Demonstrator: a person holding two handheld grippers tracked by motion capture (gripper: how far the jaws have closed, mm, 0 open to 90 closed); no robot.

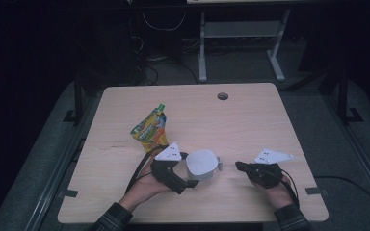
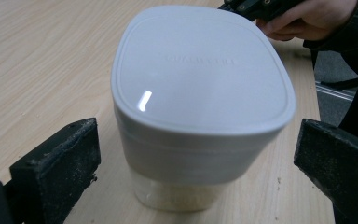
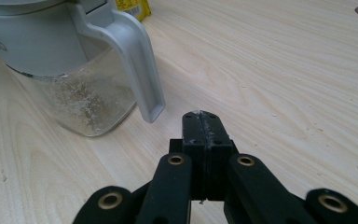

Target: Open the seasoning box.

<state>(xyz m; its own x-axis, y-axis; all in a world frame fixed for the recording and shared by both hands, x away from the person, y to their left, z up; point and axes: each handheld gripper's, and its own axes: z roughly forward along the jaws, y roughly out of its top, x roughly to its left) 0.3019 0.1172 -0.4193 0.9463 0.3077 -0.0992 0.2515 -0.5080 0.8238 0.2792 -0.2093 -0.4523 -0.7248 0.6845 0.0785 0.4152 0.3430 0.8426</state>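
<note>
Tools sit at the near edge of the wooden tabletop [image 1: 250,115], one in each hand. The left tool [image 1: 191,183] has its jaws wide apart, one on each side of a clear jug [image 1: 202,166] with a white lid; in the left gripper view the two black jaws stand clear of the jug's [image 2: 200,116] walls, with bare wood showing in the gaps, so nothing is clamped. The jug stands upright near the middle of the tabletop's near half, its grey handle [image 3: 135,56] turned toward the right tool [image 1: 238,166]. Its clear lower part [image 3: 88,100] looks dusty or speckled inside. The right tool [image 3: 202,117] has its jaws pressed together on nothing, resting low over the wood, with its tip just beside the bottom end of the handle but apart from it. A colourful pouch [image 1: 150,129] with a green cap stands behind the left hand [image 1: 142,190], apart from the jug. Plaid sleeves [image 1: 111,219] show at the bottom of the high view.
</note>
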